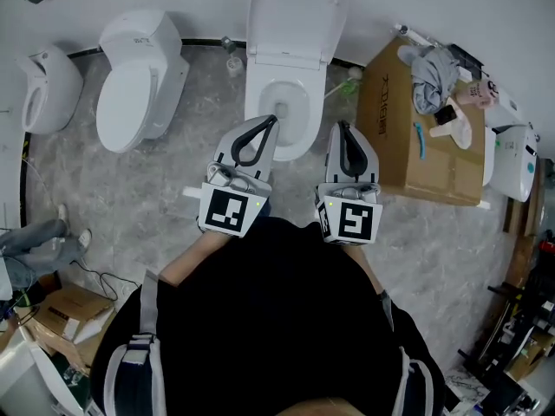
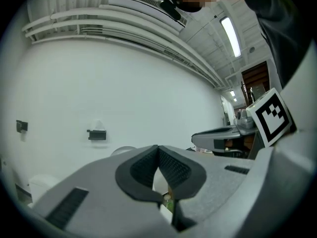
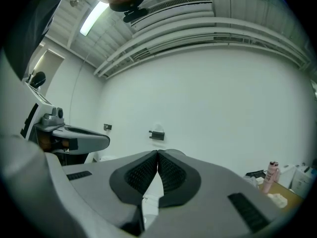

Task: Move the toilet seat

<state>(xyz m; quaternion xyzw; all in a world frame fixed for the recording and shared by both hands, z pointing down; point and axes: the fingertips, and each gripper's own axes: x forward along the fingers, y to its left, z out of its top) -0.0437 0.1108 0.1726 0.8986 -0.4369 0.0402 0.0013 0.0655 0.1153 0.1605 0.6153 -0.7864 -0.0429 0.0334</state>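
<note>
A white toilet (image 1: pixel 279 111) stands against the far wall in the middle of the head view. Its lid (image 1: pixel 295 11) is raised against the wall and the bowl is uncovered. Whether the seat ring is up with the lid I cannot tell. My left gripper (image 1: pixel 270 121) is shut and empty, its tip over the near left part of the bowl's rim. My right gripper (image 1: pixel 344 127) is shut and empty too, just right of the bowl. Both point level at the white wall, jaws together in the left gripper view (image 2: pixel 158 148) and the right gripper view (image 3: pixel 157 153).
A second toilet (image 1: pixel 137 81) with its lid down stands to the left, and another white fixture (image 1: pixel 45 89) is farther left. A cardboard box (image 1: pixel 408 141) with cloths and bottles on it sits close on the right. Small boxes and cables lie at the lower left.
</note>
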